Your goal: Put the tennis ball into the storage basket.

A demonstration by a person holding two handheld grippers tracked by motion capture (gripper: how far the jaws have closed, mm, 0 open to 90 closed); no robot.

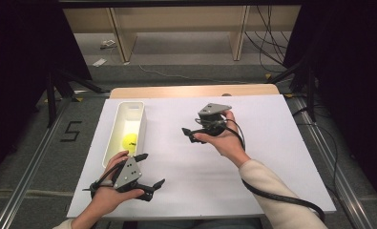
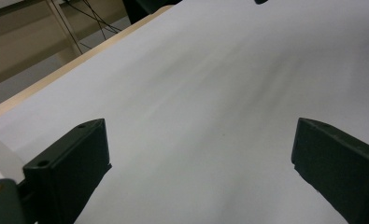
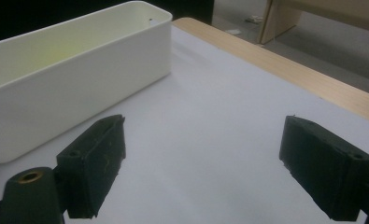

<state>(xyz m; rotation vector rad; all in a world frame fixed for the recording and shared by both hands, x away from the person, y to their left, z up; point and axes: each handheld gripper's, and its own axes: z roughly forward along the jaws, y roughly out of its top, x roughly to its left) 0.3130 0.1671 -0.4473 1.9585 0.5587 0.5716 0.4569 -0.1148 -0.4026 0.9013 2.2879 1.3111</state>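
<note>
A long white bin (image 1: 141, 125) stands on the left part of the white sheet (image 1: 267, 124), with a yellow ball (image 1: 130, 141) lying inside it. My left gripper (image 1: 153, 169) is held near the front edge, just below the bin, jaws open and empty. In the left gripper view its jaws (image 2: 201, 154) spread wide over bare sheet. My right gripper (image 1: 188, 134) hovers mid-table, pointing left toward the bin, open with nothing between its fingers. The right gripper view has the open jaws (image 3: 203, 163) over the sheet and the bin's side wall (image 3: 79, 79) close ahead on the left.
A strip of wooden tabletop (image 1: 191, 90) runs along the far edge of the sheet. Beyond it are floor, wooden shelf legs (image 1: 121, 38) and loose cables (image 1: 267, 43). Metal rails (image 1: 28, 167) flank the table on both sides.
</note>
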